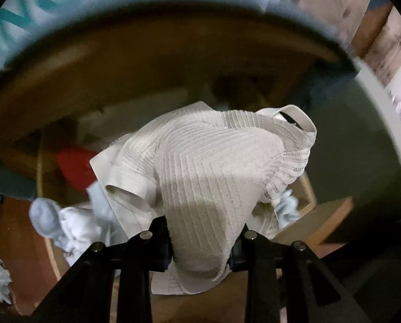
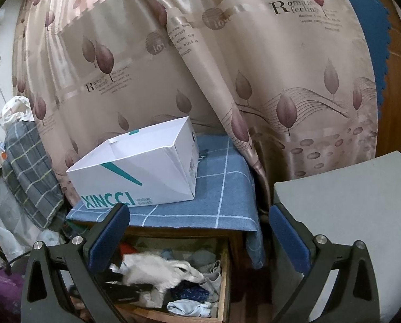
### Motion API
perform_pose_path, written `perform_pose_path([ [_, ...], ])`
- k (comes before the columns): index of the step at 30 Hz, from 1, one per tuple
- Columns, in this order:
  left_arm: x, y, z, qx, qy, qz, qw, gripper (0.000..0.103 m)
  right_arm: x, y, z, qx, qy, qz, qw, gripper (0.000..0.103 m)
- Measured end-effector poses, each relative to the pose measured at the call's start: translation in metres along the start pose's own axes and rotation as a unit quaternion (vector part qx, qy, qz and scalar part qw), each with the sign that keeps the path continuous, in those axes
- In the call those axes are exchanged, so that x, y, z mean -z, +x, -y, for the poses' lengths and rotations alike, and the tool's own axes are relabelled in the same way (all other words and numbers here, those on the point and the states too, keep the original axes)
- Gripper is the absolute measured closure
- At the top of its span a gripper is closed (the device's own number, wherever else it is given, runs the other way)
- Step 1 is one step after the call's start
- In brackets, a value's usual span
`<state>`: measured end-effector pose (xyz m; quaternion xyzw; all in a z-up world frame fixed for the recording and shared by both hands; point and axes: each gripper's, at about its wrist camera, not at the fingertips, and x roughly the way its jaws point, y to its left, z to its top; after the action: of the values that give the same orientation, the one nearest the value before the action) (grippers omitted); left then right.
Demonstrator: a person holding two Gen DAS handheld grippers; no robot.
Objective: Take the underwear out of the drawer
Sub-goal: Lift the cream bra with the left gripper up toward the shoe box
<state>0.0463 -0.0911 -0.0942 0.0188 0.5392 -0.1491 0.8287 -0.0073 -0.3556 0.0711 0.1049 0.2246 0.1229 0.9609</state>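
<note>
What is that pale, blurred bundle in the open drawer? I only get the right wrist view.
Observer: The left wrist view shows it sharply. It is cream underwear with fine ribbed stripes.
Operator: Is anything holding it?
Observer: Yes. The left gripper is shut on it, and the cloth bunches between its two black fingers.
Operator: Is it ribbed all over?
Observer: No. One side is an open mesh strip, and there is a plain waistband above it.
</note>
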Motion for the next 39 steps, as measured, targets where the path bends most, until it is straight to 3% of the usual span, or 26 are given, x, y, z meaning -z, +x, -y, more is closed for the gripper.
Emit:
perform_pose_path([
  [5,0.022,-0.049,-0.007,0.016,-0.028,0.058,0.9978,0.074,0.001,0.001,-0.001,0.004,-0.004,-0.002,1.0,0.0],
  [10,0.052,-0.092,-0.004,0.032,-0.032,0.082,0.9956,0.074,0.001,0.002,-0.001,0.007,-0.003,-0.005,1.0,0.0],
  [17,0.048,-0.153,-0.032,0.046,-0.046,0.112,0.9916,0.074,0.004,0.009,-0.014,0.003,-0.036,-0.028,0.999,0.0],
  [20,0.019,-0.166,-0.027,0.048,-0.047,0.124,0.99,0.074,0.008,0.014,-0.028,0.006,-0.07,-0.04,0.997,0.0],
  [24,0.018,-0.196,-0.04,0.042,-0.045,0.149,0.987,0.074,0.014,0.023,-0.045,0.0,-0.112,-0.065,0.992,0.0],
  [28,-0.004,-0.214,-0.039,0.04,-0.046,0.163,0.9848,0.073,0.023,0.04,-0.06,-0.012,-0.15,-0.11,0.982,0.0],
  [35,-0.023,-0.241,-0.049,0.033,-0.049,0.178,0.9822,0.073,0.05,0.094,-0.07,-0.038,-0.172,-0.262,0.949,0.001],
  [37,-0.024,-0.245,-0.051,0.034,-0.053,0.182,0.9812,0.073,0.057,0.108,-0.067,-0.041,-0.159,-0.301,0.939,0.006],
  [39,-0.026,-0.251,-0.051,0.033,-0.053,0.187,0.9804,0.073,0.065,0.121,-0.066,-0.041,-0.149,-0.331,0.931,0.021],
])
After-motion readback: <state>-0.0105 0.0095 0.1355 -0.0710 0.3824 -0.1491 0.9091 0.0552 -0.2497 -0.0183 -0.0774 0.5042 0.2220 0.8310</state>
